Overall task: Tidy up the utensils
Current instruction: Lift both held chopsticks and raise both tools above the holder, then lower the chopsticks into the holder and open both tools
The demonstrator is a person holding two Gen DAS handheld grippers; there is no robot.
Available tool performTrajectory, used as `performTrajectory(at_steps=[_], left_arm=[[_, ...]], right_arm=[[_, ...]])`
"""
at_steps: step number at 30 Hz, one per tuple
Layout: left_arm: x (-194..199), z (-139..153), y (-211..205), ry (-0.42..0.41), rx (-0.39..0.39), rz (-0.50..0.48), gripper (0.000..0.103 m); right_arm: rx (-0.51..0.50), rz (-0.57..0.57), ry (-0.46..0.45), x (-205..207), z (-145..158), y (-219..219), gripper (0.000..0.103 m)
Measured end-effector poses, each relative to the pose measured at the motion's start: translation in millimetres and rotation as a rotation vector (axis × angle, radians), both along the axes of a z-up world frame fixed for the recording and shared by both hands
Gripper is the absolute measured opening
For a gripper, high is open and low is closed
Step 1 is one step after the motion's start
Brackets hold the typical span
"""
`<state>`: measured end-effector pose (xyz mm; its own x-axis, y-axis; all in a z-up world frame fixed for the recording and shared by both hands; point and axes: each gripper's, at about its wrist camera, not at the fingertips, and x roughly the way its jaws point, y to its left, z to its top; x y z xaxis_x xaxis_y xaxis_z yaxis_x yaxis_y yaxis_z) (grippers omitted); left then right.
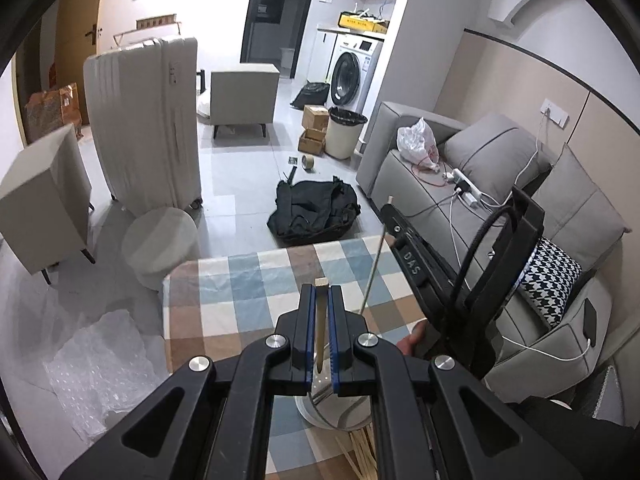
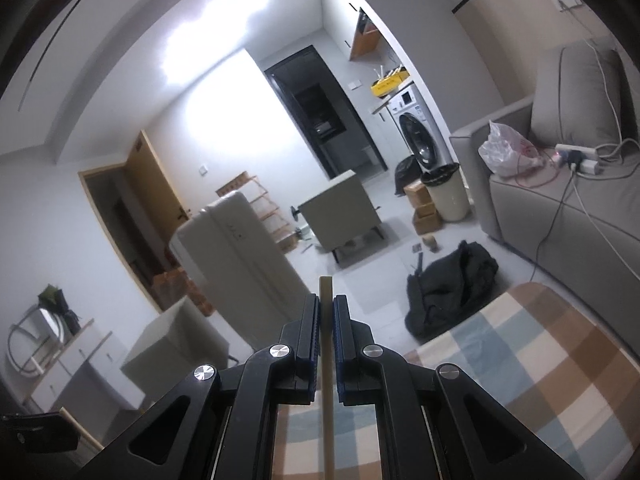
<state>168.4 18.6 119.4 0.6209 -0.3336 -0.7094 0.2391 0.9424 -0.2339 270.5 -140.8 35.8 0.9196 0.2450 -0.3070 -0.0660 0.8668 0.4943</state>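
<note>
My left tool (image 1: pixel 321 312) and right tool (image 2: pixel 327 320) each grasp a chopstick (image 1: pixel 321 320), next lowered into the cup (image 1: pixel 336 412).

A lived-in home apartment. A grey sofa (image 1: pixel 500 184) with cushions stands beside a checked-cloth table (image 1: pixel 256 280). Beyond the sofa's far end is a washing machine (image 1: pixel 352 72); a white suitcase (image 1: pixel 148 120) and armchair (image 1: pixel 244 96) stand across the tiled floor.

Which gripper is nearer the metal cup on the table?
Left. The left gripper holds a chopstick right above the metal cup. The right gripper, seen from the left wrist, is higher and off to the cup's right.
</note>
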Motion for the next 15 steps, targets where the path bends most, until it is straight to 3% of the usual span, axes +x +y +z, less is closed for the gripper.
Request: performTrajectory(at_steps=[15], left_arm=[[-4, -2, 6, 0.032, -0.019, 0.005, 0.002]], right_arm=[[-0.165, 0.042, -0.041, -16, -6, 24, 0.007]])
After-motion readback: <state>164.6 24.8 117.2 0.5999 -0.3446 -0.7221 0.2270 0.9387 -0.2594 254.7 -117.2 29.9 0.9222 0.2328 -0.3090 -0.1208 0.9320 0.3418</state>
